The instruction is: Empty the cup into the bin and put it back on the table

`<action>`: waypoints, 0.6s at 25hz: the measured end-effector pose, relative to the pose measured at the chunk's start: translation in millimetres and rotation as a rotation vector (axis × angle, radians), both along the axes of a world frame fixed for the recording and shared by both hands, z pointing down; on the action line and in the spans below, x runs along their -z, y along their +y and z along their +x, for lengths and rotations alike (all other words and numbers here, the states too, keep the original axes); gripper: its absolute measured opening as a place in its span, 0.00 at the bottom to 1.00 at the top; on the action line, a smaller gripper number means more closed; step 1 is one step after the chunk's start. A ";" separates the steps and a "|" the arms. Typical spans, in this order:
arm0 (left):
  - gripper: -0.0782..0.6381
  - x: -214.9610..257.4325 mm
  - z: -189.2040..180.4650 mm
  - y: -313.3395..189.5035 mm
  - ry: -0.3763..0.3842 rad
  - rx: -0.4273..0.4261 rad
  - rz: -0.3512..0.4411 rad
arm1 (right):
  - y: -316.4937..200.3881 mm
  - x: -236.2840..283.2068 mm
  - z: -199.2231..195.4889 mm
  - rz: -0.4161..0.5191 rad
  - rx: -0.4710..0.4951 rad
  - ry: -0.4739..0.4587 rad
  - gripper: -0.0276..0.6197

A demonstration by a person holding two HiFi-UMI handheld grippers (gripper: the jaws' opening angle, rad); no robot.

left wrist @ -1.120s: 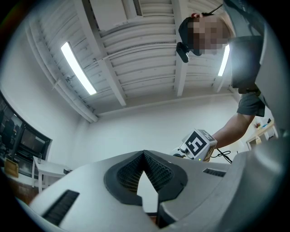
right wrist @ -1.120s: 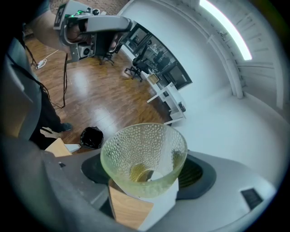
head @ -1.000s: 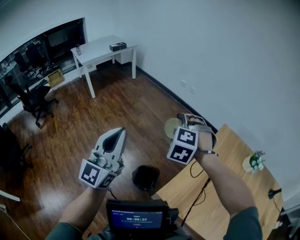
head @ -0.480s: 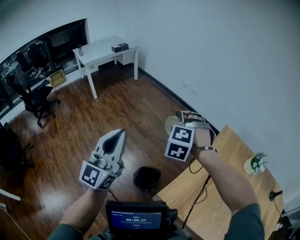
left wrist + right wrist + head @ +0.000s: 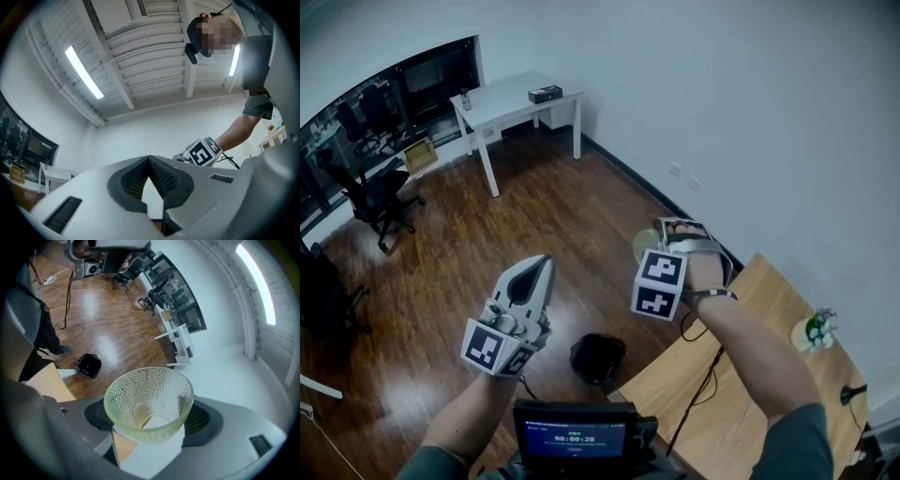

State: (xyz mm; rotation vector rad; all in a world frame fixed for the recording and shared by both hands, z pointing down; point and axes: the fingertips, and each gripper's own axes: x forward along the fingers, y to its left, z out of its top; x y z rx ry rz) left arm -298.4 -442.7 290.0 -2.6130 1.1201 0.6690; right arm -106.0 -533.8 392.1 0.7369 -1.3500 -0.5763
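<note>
A pale green dimpled glass cup sits between the jaws of my right gripper, whose pads press on its base. In the head view the cup lies tilted, mouth facing left, held by the right gripper in the air past the wooden table's corner. The black bin stands on the floor below and left of the cup, also visible as the bin in the right gripper view. My left gripper hangs shut and empty left of the bin; its jaws point at the ceiling.
A small potted plant and a black cable are on the wooden table. A white desk and office chairs stand far off on the wood floor. A screen device sits at my chest.
The right gripper with the cup has risen a touch. The left gripper has barely moved.
</note>
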 end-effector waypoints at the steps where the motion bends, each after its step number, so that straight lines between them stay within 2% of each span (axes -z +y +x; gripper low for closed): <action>1: 0.10 -0.7 -0.9 -0.4 -0.003 -0.001 -0.001 | -0.6 0.7 -1.3 0.002 0.002 0.006 0.66; 6: 0.10 -1.0 -1.1 -1.1 -0.019 -0.004 0.002 | -3.0 4.7 -3.8 0.020 0.013 0.050 0.66; 15: 0.10 -1.0 -4.1 0.5 0.002 -0.008 0.008 | -10.5 9.8 -2.8 0.037 0.025 0.126 0.66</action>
